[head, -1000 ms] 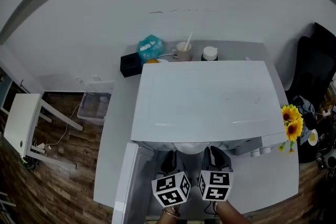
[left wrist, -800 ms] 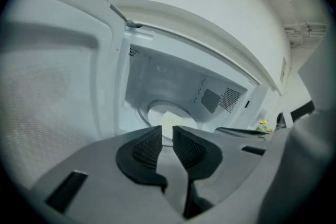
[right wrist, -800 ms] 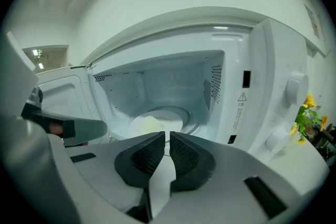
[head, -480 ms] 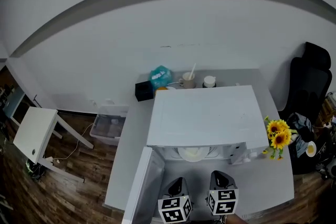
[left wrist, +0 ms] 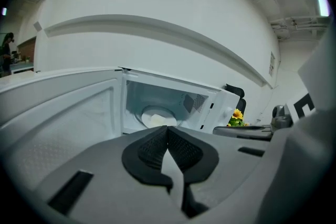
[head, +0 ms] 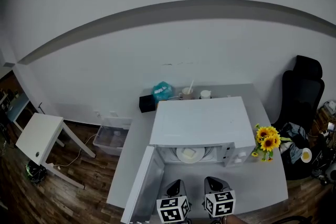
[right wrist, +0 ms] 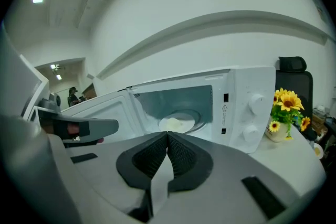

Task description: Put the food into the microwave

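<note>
The food (head: 190, 153), a pale portion on a plate, already sits on the turntable inside the microwave (head: 202, 120), roughly in the middle of the cavity. Both grippers are outside it, on the near side, pointing toward the opening and slightly down. The left gripper (head: 176, 184) has its jaws pressed together with nothing between them, and the right gripper (head: 213, 181) is likewise closed and empty. From each gripper the food lies straight ahead and farther in, well apart from the jaw tips.

What is left, I judge, is to close the door (head: 144, 186). It hangs open on the left, hinged at the microwave's left front corner, with its long edge running from there toward the near left. It stands just left of the left gripper, so that hand is the nearer one to push it.

No brand name shows on the microwave. On the panel (right wrist: 247, 107), beside two knobs, there is a small warning triangle (right wrist: 224, 108) with print below it, probably a caution notice, too fine to read. The gripper cubes carry only black-and-white square markers.
</note>
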{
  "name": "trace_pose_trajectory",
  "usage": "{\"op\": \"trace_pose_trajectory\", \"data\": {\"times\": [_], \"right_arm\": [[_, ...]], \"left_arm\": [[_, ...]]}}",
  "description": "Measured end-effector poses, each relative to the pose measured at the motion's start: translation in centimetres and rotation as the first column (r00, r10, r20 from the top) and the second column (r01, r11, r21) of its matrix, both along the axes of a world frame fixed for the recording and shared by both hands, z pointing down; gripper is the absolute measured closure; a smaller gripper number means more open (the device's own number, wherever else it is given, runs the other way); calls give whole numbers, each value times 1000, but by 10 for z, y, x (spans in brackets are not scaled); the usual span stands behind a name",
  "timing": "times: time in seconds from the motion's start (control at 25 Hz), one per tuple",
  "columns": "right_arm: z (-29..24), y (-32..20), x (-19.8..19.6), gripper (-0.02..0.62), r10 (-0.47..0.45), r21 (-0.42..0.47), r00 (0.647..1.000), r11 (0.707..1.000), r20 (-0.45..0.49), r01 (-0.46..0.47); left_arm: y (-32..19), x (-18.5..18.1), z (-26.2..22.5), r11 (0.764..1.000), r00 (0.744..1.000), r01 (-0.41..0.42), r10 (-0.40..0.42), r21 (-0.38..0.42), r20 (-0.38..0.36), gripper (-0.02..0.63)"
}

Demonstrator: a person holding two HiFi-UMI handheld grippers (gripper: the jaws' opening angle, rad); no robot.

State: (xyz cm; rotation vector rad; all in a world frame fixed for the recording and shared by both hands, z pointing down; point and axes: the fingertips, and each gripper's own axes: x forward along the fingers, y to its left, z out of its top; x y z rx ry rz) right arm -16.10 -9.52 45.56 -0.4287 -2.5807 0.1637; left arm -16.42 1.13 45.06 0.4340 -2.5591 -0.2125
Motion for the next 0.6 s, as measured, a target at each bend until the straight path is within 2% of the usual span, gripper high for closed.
{"op": "trace_pose_trajectory", "data": {"times": [0.24, 0.6], "right_arm": [[-15, 0, 5, 578, -23, 8, 999, 1000, 34, 23], [-14, -1, 8, 578, -22, -23, 1000, 999, 22, 23]], "left_arm": [[1, 5, -12, 1000, 1000, 18, -18, -2, 9, 602], [-3, 9, -15, 1000, 1000, 13, -13, 6, -10, 603]]}}
